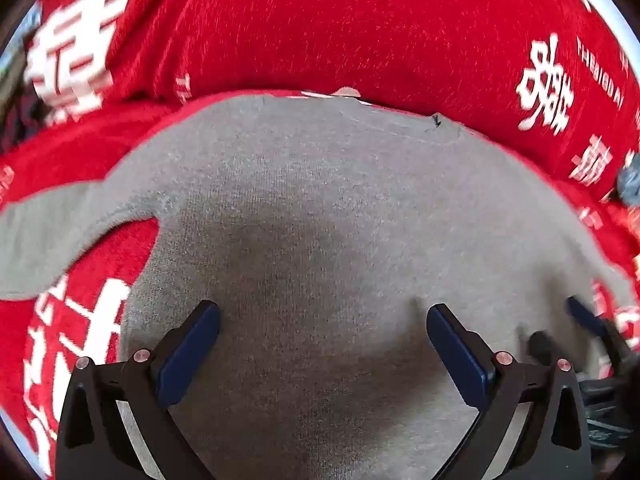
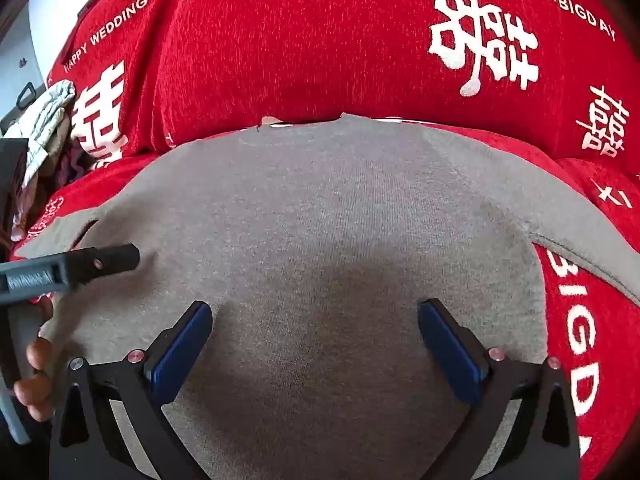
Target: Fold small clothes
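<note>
Blue-padded fingers of the left tool point(image 1: 323, 336) stand wide apart with nothing between them, angled down over the grey garment point(image 1: 320, 220); the right tool point(image 2: 315, 334) is just as wide open and just as empty, poised above the same cloth point(image 2: 320, 220). It lies spread flat on a red cover point(image 2: 320, 48) printed with white characters, one sleeve point(image 1: 52, 232) trailing off to the side and a straight edge at the far end; whether a table or a bed lies under the cover I cannot tell. Judging by this, the fold has yet to start, and it would go best if each tool took a near corner or hem, pinching only the grey layer and not the cover below, then carried both ends over evenly so the edges meet square; the loose sleeve should probably be tucked in first, or it will bunch. Only the left view shows that sleeve in full, plus the blurred tip of the other tool at its right edge; only the right view shows the person's hand point(image 2: 34, 376) gripping the left tool's handle, a pale bundle point(image 2: 48, 120) of cloth off the cover's far corner, and the opposite sleeve point(image 2: 588, 248).
</note>
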Available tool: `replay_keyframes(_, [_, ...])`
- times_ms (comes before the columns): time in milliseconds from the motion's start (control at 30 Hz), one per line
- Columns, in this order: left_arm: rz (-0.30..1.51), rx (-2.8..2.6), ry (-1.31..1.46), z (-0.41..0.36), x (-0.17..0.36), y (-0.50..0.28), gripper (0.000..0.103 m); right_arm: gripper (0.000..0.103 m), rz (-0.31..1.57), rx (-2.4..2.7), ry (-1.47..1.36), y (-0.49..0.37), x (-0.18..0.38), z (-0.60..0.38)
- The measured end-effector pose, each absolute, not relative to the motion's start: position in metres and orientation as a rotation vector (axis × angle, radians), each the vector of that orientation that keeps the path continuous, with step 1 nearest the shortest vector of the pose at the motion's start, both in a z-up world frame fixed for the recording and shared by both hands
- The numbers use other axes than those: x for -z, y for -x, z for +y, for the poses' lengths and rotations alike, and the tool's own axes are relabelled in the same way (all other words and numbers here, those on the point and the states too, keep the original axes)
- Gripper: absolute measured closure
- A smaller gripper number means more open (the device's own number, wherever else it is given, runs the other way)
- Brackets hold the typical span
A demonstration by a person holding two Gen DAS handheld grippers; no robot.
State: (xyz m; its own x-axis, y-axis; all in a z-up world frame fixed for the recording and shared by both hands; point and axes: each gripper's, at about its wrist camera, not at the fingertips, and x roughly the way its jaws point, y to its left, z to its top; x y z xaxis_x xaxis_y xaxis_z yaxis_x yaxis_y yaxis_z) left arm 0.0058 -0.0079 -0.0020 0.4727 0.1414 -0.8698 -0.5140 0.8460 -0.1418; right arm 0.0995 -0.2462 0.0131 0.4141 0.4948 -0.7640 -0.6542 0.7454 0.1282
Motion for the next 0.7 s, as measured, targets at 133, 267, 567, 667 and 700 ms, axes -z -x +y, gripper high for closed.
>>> replay_keyframes(133, [0.924,-0.562,0.279,-0.046,-0.001,0.002,0.0,0.0,0.886,-0.717,0.224,-0.099,-0.013,-0.247])
replay_keyframes(267, [0.894,-0.589,0.304,-0.047,-0.004,0.012,0.0,0.0,0.89,-0.7,0.251,-0.097,-0.013,-0.243])
replay_keyframes(567, [0.898,-0.579,0.291,-0.038,0.01,0.012,0.0,0.0,0.896,-0.651,0.34,-0.093,-0.016,-0.227])
replay_keyframes(667, [0.907,-0.574,0.291,-0.039,0.009,0.012,0.0,0.0,0.908,-0.634,0.353,-0.093,-0.017,-0.225])
replay_keyframes(700, [0.913,-0.572,0.298,-0.039,0.008,0.011,0.0,0.0,0.919,-0.628,0.354,-0.094,-0.018,-0.225])
